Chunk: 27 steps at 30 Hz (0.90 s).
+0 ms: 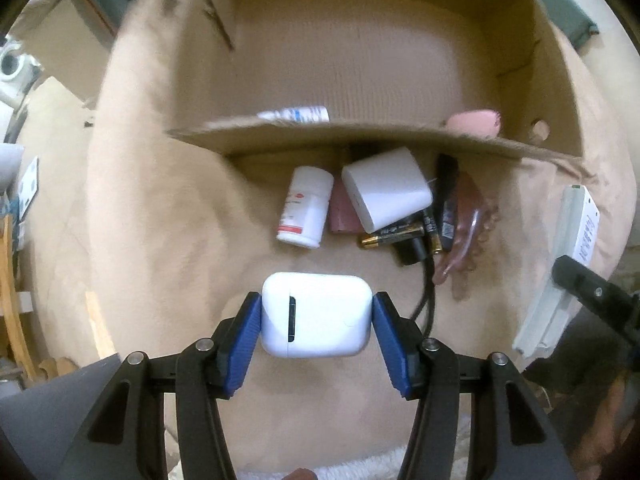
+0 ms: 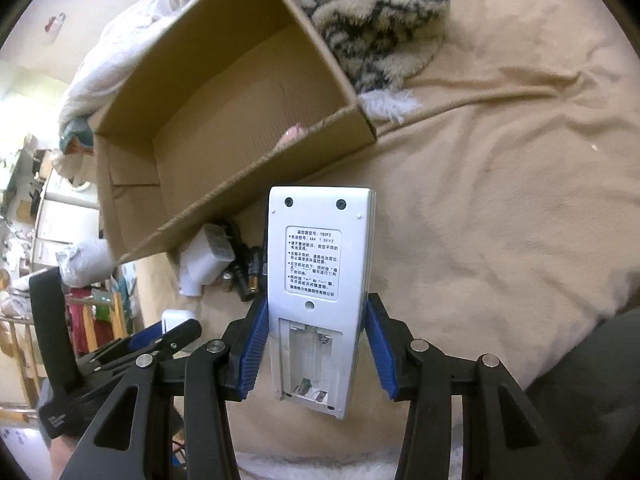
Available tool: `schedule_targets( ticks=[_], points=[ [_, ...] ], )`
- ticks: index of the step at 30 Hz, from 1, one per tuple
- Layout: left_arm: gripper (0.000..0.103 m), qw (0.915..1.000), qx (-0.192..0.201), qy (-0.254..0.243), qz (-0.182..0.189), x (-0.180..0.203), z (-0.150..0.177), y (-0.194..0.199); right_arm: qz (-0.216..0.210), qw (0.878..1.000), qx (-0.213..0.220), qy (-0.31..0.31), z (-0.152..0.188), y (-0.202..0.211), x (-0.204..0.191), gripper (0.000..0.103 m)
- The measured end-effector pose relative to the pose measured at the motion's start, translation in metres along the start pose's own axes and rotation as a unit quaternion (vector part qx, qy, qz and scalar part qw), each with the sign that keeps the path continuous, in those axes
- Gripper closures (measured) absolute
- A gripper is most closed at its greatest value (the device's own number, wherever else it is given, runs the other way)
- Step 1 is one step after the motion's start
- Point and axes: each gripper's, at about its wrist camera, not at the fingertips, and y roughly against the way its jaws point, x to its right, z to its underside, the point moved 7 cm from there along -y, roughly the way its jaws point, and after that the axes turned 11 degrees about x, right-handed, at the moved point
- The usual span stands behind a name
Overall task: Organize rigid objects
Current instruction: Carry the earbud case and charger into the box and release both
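Note:
My left gripper (image 1: 316, 316) points down over the tan bedspread, shut on a white earbud case (image 1: 316, 314) held between its blue pads. My right gripper (image 2: 316, 340) is shut on a white remote control (image 2: 320, 280), back side up, with its battery bay uncovered and empty. An open cardboard box (image 1: 320, 136) lies just beyond, with a white-and-blue tube (image 1: 296, 114) and a pink object (image 1: 474, 122) showing inside. In front of the box lie a white pill bottle (image 1: 306, 212), a white charger (image 1: 386, 188), batteries (image 1: 394, 236) and a clear pink clip (image 1: 468, 240).
A black cable (image 1: 424, 296) trails from the pile toward me. A black-and-white fuzzy blanket (image 2: 380, 20) lies beside the box (image 2: 224, 92). The left gripper (image 2: 172, 332) shows in the right wrist view; the remote (image 1: 560, 272) shows at the right of the left wrist view. Furniture stands beyond the bed's left edge.

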Motion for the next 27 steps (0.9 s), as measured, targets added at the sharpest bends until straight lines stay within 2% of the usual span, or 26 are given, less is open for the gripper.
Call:
schedule_targets(
  ticks=[2,7,10,13,19,27],
  points=[
    [0.051,0.9998,0.021,0.001,-0.002,-0.002,0.0,0.016,-0.003,1.0,0.021,0.014,-0.007,0.017,-0.001,0.053],
    [0.051,0.9969,0.078,0.015,0.0,-0.007,-0.015,0.052,-0.044,0.996,0.075,0.033,-0.037,0.055,-0.011,0.053],
    [0.051,0.9941,0.106,0.024,0.001,-0.01,-0.028,0.076,-0.049,0.993,0.094,0.05,-0.057,0.066,-0.02,0.053],
    [0.051,0.992,0.123,0.03,0.0,-0.014,-0.042,0.081,-0.06,0.991,0.102,0.063,-0.074,0.072,-0.028,0.053],
    [0.051,0.9892,0.145,0.023,-0.01,-0.021,-0.074,0.081,-0.077,0.985,0.119,0.1,-0.108,0.07,-0.055,0.053],
    [0.051,0.9864,0.162,0.005,-0.023,-0.015,-0.119,0.079,-0.081,0.985,0.105,0.112,-0.136,0.038,-0.073,0.053]
  ],
)
